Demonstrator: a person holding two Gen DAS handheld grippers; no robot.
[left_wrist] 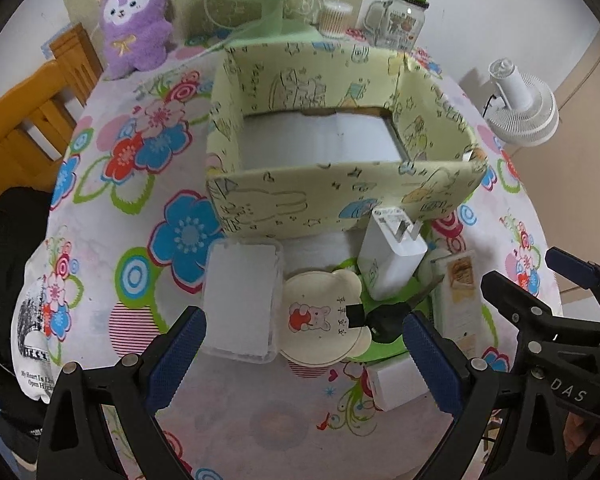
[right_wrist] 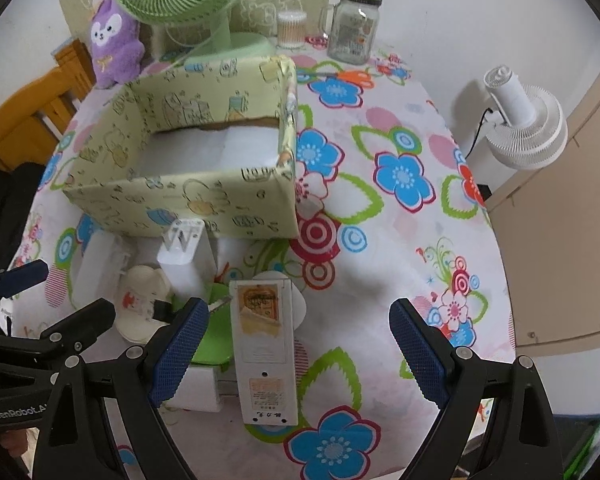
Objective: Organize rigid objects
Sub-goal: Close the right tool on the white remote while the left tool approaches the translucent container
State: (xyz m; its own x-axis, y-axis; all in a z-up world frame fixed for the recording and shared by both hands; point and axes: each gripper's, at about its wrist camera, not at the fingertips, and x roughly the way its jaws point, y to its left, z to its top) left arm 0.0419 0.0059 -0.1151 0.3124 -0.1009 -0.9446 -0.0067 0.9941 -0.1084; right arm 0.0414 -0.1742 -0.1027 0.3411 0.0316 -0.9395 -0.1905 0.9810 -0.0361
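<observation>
- The yellow box (left_wrist: pixel 332 200) is my landmark: its inside looks empty, and the clutter sits just in front of its near wall, waiting to go in.
- My left gripper (left_wrist: pixel 304 356) hangs wide open, holding nothing, the bear-shaped case (left_wrist: pixel 320 320) between its fingers and the clear plastic box (left_wrist: pixel 240 300) just left.
- My right gripper (right_wrist: pixel 296 352) is equally spread and empty, the long white remote (right_wrist: pixel 265 348) lying between its fingers.
- Best move, I reckon: drop squarely over the remote's narrow sides, close firmly, lift clear of the charger (right_wrist: pixel 186 256), then over the wall.

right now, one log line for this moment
left gripper: open, empty | right gripper: open, empty | box: empty | items: on table
</observation>
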